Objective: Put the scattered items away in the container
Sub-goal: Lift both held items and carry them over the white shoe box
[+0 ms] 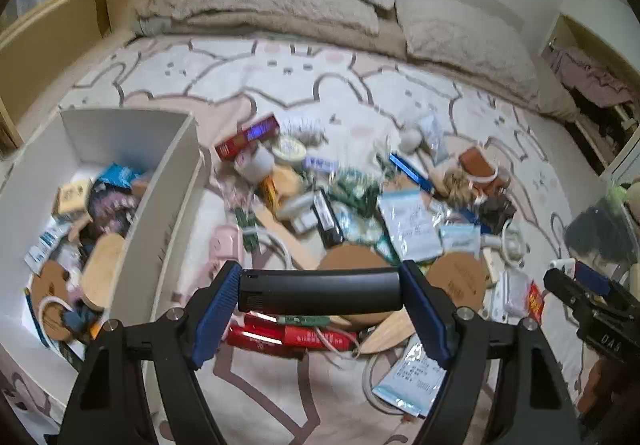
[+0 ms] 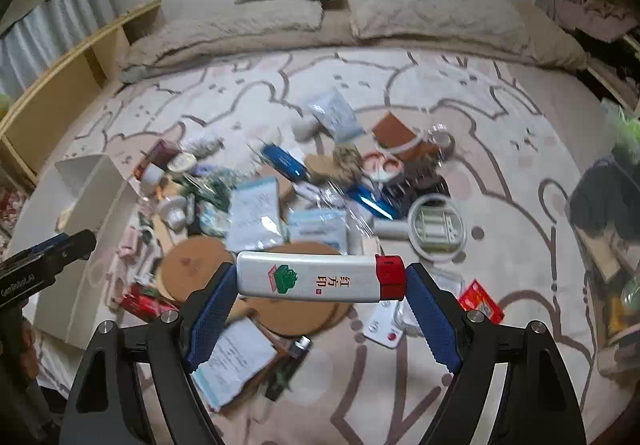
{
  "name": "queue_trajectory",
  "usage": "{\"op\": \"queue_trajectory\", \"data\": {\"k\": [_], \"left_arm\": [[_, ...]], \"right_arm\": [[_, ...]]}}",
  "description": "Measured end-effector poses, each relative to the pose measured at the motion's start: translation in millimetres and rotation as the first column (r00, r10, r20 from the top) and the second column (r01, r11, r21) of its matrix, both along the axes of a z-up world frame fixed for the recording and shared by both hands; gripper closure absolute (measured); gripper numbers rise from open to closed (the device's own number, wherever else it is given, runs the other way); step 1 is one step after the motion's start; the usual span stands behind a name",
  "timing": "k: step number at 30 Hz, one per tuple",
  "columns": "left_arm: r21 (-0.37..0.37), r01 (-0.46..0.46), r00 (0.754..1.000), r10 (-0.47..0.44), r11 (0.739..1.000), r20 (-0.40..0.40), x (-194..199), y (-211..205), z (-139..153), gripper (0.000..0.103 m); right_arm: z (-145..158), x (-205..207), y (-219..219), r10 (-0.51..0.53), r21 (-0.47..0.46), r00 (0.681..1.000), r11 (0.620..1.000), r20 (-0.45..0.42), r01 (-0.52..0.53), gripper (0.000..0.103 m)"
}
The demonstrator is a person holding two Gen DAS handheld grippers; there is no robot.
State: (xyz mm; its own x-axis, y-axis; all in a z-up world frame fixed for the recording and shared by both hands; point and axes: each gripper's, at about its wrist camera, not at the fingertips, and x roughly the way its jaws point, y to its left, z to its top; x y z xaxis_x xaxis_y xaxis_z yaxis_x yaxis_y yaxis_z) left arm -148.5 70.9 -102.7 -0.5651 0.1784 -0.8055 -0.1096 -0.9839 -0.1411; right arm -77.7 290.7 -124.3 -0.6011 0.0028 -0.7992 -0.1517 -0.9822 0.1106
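Observation:
My left gripper [image 1: 320, 291] is shut on a black oblong case [image 1: 320, 291], held crosswise above the pile, just right of the white box [image 1: 168, 181]. The box holds several items: cork coasters, packets, a wooden lid. My right gripper [image 2: 320, 283] is shut on a white tube with a red cap [image 2: 316, 277], held crosswise above the cork coasters [image 2: 304, 309]. The white box also shows at the left of the right wrist view [image 2: 100, 197]. Scattered items cover the bed sheet [image 1: 360, 93] between both grippers.
The pile holds cork coasters [image 1: 460, 281], plastic packets [image 1: 412, 221], a red box [image 1: 248, 135], blue pens [image 2: 284, 161], a round white tray [image 2: 436, 225] and cables. Pillows [image 2: 432, 5] lie at the far end. A wooden shelf [image 1: 60, 29] runs along the left. Dark bags [image 2: 604, 197] sit right.

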Motion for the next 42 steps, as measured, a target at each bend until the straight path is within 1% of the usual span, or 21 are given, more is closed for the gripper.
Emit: {"op": "queue_trajectory", "data": {"k": [7, 13, 22, 26, 31, 35, 42], "left_arm": [[-0.007, -0.006, 0.996, 0.005, 1.000, -0.093, 7, -5, 35, 0.024], [0.005, -0.003, 0.991, 0.004, 1.000, -0.131, 10, -7, 55, 0.024], [0.063, -0.023, 0.984, 0.034, 0.998, -0.175, 4, -19, 87, 0.024], [0.050, -0.039, 0.976, 0.049, 0.998, -0.214, 3, -29, 99, 0.024], [0.056, -0.068, 0.964, 0.080, 0.996, -0.255, 0, -47, 110, 0.024], [0.068, -0.088, 0.956, 0.103, 0.994, -0.274, 1, -63, 114, 0.024], [0.017, -0.123, 0.942, 0.122, 0.992, -0.311, 4, -87, 113, 0.024]], "right_arm": [[30, -1, -11, 0.004, 0.004, 0.997, 1.000, -0.081, -0.003, 0.018], [52, 0, -16, -0.002, 0.009, 0.990, 1.000, -0.142, 0.003, 0.018], [83, -5, -20, -0.018, 0.008, 0.976, 1.000, -0.218, 0.020, 0.018], [93, -10, -22, -0.026, -0.009, 0.970, 1.000, -0.243, 0.024, 0.018], [103, -18, -33, -0.030, -0.032, 0.962, 0.999, -0.273, 0.023, 0.018], [104, -23, -45, -0.024, -0.048, 0.958, 0.999, -0.285, 0.010, 0.018], [96, -29, -78, 0.043, -0.027, 0.956, 0.998, -0.290, -0.053, 0.018]]}}
